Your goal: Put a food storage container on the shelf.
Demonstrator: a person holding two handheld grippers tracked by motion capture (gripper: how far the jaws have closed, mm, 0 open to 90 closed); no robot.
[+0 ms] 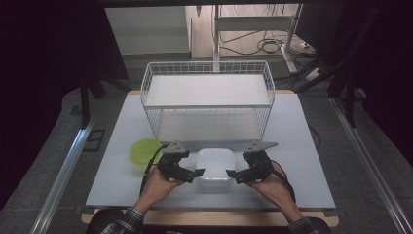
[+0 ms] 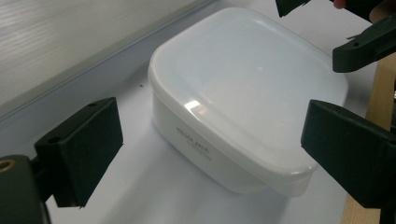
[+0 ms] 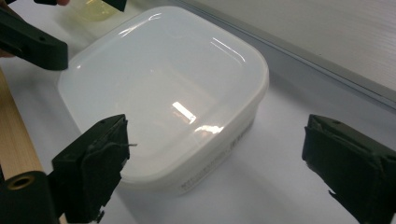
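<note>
Work centres on a white, square, rounded-corner plastic container with a translucent lid, which sits on the pale grey tabletop just in front of a white wire basket shelf. That container serves as the landmark. The lid is seated flat on it, and nothing suggests that it is being lifted.

To the container's left, the left gripper hovers close beside its wall with jaws spread apart; in the left gripper view the black pads stand on either side of the container's near corner without pressing on it. To the container's right, the right gripper is likewise held close, jaws wide apart and clear of the plastic; the right gripper view shows the container between and beyond the pads, untouched.

Farther left of the container, a yellow-green round plastic lid or dish lies on the table, well clear of both hands.

Judging by this, the container is placed and closed, and neither hand grips it. What is left may be moving it into the wire shelf behind it, which stands empty.
</note>
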